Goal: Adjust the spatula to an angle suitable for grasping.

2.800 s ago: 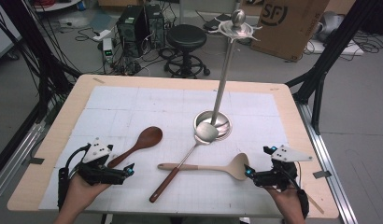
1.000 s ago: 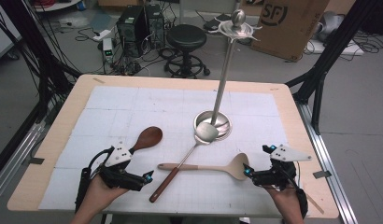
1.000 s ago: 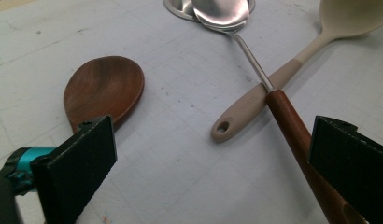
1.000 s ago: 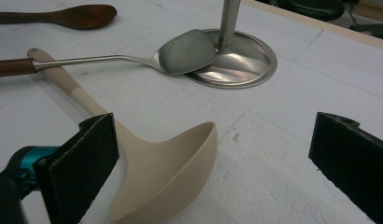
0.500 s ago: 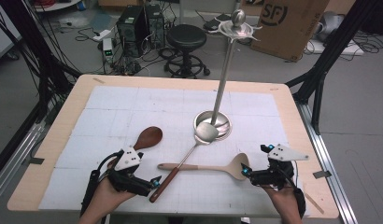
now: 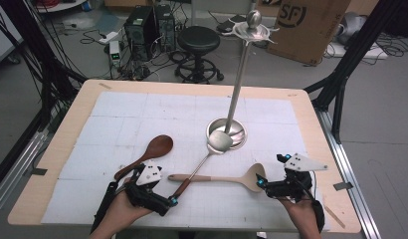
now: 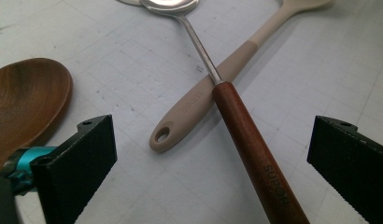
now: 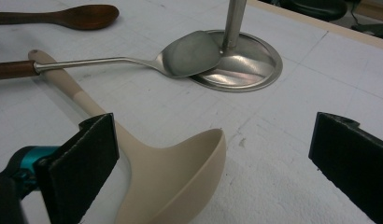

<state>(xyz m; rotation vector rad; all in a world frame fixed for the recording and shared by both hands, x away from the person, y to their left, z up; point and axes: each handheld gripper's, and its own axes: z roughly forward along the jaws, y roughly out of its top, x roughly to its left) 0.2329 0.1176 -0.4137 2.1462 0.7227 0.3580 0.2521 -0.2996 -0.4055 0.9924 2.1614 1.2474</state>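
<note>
A steel turner with a red-brown handle (image 6: 192, 175) leans its blade on the round base of a steel rack (image 6: 227, 132). Its handle (image 7: 255, 158) crosses over a beige ladle's grip (image 7: 189, 112). My left gripper (image 6: 169, 201) is open, and its jaws stand on either side of that red-brown handle without touching it (image 7: 213, 154). The beige ladle (image 6: 227, 178) lies across the front of the mat. My right gripper (image 6: 260, 183) is open just behind the ladle's bowl (image 8: 180, 172), which sits near its left jaw. A dark wooden spoon (image 6: 147, 154) lies to the left.
The rack's tall pole (image 6: 239, 84) rises from the base to a hook ring at the top. A white gridded mat (image 6: 157, 114) covers the wooden table (image 6: 57, 149). A stool, computers, cables and a cardboard box are on the floor behind.
My left gripper has moved right, from beside the wooden spoon's handle to the turner's red-brown handle. The right gripper has barely shifted. The utensils lie where they were.
</note>
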